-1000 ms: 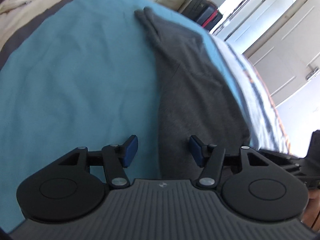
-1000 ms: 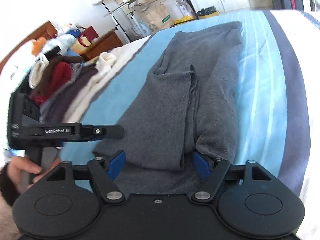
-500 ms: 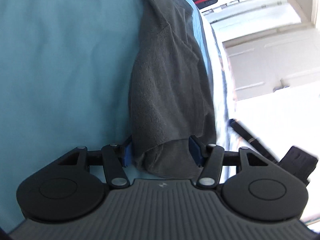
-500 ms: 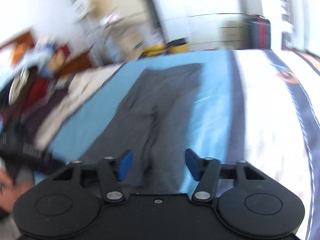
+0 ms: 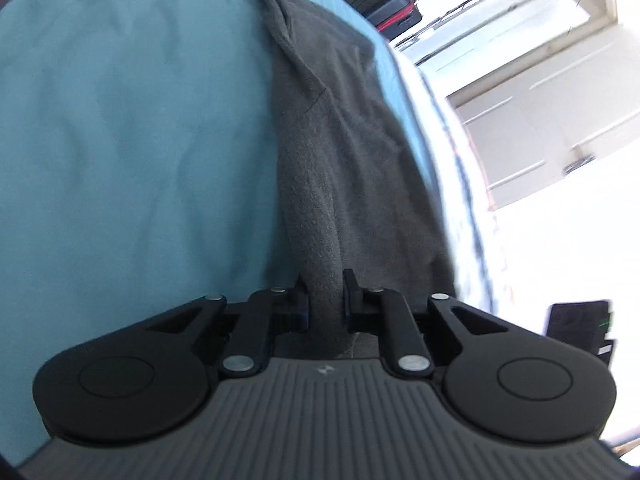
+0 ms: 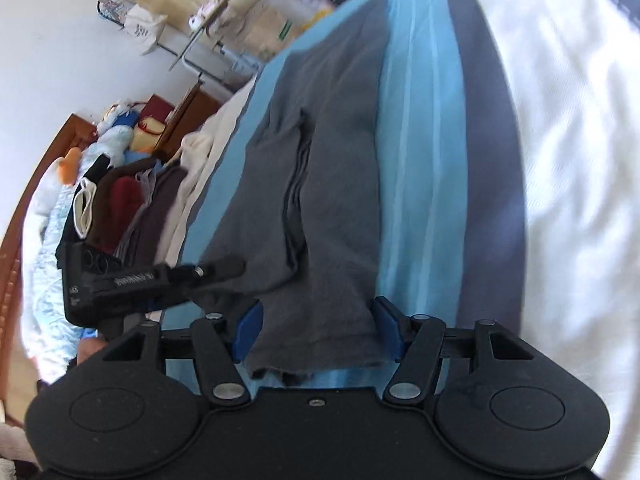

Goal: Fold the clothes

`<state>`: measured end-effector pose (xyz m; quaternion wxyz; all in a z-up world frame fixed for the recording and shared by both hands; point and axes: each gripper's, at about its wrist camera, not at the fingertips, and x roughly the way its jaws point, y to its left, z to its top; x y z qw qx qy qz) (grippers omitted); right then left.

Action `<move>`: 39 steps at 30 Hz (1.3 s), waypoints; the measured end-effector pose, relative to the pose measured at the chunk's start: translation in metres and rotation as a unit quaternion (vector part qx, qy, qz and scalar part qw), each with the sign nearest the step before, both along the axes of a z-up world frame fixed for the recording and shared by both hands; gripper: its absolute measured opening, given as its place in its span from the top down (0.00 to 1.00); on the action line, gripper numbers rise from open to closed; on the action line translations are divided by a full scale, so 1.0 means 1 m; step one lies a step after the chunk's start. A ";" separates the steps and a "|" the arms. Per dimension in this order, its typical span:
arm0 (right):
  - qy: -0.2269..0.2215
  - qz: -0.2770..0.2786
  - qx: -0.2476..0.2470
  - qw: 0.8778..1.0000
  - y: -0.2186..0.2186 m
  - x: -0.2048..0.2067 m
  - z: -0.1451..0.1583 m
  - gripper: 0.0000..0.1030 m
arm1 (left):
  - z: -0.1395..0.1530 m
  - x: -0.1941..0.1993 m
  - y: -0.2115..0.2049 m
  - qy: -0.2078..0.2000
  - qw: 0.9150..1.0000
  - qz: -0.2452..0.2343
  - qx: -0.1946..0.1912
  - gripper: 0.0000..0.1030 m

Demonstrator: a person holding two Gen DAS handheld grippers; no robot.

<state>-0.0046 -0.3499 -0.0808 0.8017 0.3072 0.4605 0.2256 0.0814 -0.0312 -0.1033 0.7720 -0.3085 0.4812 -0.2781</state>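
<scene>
Clothes pile (image 6: 120, 208): far left, at bed edge, well apart from work area. Blue sheet (image 5: 132, 140): covers bed. Grey garment (image 5: 348, 152): laid lengthwise on sheet, folded narrow, near striped edge. Left gripper (image 5: 325, 280): jaws just closed, clamping bunched near-left corner of garment. Right gripper (image 6: 316, 326): jaws apart, straddling near-right hem; pads (image 6: 249, 330) just beside cloth, not pressing it. Suitcase (image 5: 384, 0): beyond far end of bed.

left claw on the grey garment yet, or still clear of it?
Touching. The left wrist view shows the left claw, jaws just closed, pinching a bunched fold of the grey garment between both pads, no gap visible.
</scene>
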 end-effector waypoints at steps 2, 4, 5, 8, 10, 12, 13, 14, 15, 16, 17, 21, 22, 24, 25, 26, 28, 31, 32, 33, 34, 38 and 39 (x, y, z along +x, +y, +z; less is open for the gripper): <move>-0.010 -0.002 -0.003 1.000 0.005 0.002 -0.003 0.37 | -0.005 0.003 0.002 0.016 1.000 0.000 -0.005 0.75; -0.035 0.004 -0.039 0.999 0.014 0.003 -0.002 0.74 | -0.016 0.010 0.000 0.029 0.999 -0.013 -0.011 0.62; -0.046 0.017 -0.082 0.995 0.021 0.004 0.000 0.85 | -0.019 0.011 -0.004 0.023 0.999 -0.025 -0.012 0.63; -0.075 0.033 -0.130 0.988 0.038 -0.002 0.010 0.86 | -0.007 0.011 -0.010 0.004 0.999 -0.042 0.034 0.86; -0.086 0.032 -0.137 0.986 0.044 -0.007 0.014 0.88 | 0.006 0.004 -0.011 -0.018 0.998 -0.041 0.046 0.88; -0.093 0.038 -0.126 0.987 0.045 -0.013 0.020 0.91 | 0.018 -0.004 -0.010 -0.035 0.997 -0.036 0.054 0.89; -0.097 0.043 -0.121 0.987 0.045 -0.016 0.025 0.91 | 0.024 -0.009 -0.008 -0.038 0.997 -0.036 0.054 0.89; -0.101 0.048 -0.116 0.987 0.046 -0.019 0.030 0.91 | 0.029 -0.014 -0.006 -0.040 0.997 -0.035 0.054 0.89; -0.105 0.052 -0.112 0.987 0.046 -0.022 0.035 0.92 | 0.036 -0.018 -0.004 -0.042 0.997 -0.037 0.047 0.89; -0.109 0.059 -0.121 0.985 0.045 -0.026 0.042 0.92 | 0.042 -0.024 -0.003 -0.045 0.997 -0.039 0.042 0.89; -0.110 0.067 -0.135 0.982 0.048 -0.029 0.049 0.92 | 0.047 -0.028 -0.002 -0.047 0.997 -0.042 0.043 0.89; -0.119 0.097 -0.133 0.979 0.058 -0.042 0.075 0.92 | 0.065 -0.043 0.001 -0.057 0.996 -0.052 0.047 0.89; -0.119 0.100 -0.126 0.980 0.058 -0.045 0.080 0.92 | 0.065 -0.046 0.003 -0.058 0.996 -0.053 0.045 0.89; -0.119 0.105 -0.116 0.981 0.059 -0.050 0.088 0.92 | 0.067 -0.055 0.007 -0.057 0.996 -0.053 0.039 0.89; -0.114 0.106 -0.108 0.982 0.059 -0.051 0.091 0.92 | 0.068 -0.062 0.011 -0.058 0.996 -0.054 0.038 0.89; -0.107 0.106 -0.098 0.984 0.058 -0.052 0.093 0.92 | 0.070 -0.070 0.014 -0.059 0.996 -0.055 0.037 0.89; -0.105 0.106 -0.076 0.986 0.055 -0.057 0.099 0.92 | 0.075 -0.088 0.025 -0.067 0.995 -0.055 0.041 0.89; -0.104 0.113 -0.036 0.987 0.052 -0.066 0.108 0.92 | 0.086 -0.108 0.035 -0.088 0.995 -0.043 0.034 0.89; -0.105 0.119 -0.021 0.987 0.053 -0.067 0.113 0.92 | 0.090 -0.113 0.038 -0.088 0.995 -0.039 0.023 0.89; -0.108 0.124 -0.008 0.986 0.054 -0.069 0.117 0.92 | 0.094 -0.118 0.042 -0.088 0.995 -0.034 0.010 0.89; -0.107 0.126 0.004 0.986 0.055 -0.070 0.120 0.92 | 0.097 -0.122 0.046 -0.086 0.996 -0.030 0.001 0.89; -0.090 0.119 0.050 0.988 0.059 -0.075 0.118 0.92 | 0.090 -0.127 0.047 -0.062 0.998 -0.004 -0.011 0.88; -0.082 0.114 0.059 0.988 0.058 -0.076 0.111 0.92 | 0.085 -0.125 0.045 -0.048 0.999 -0.002 -0.002 0.88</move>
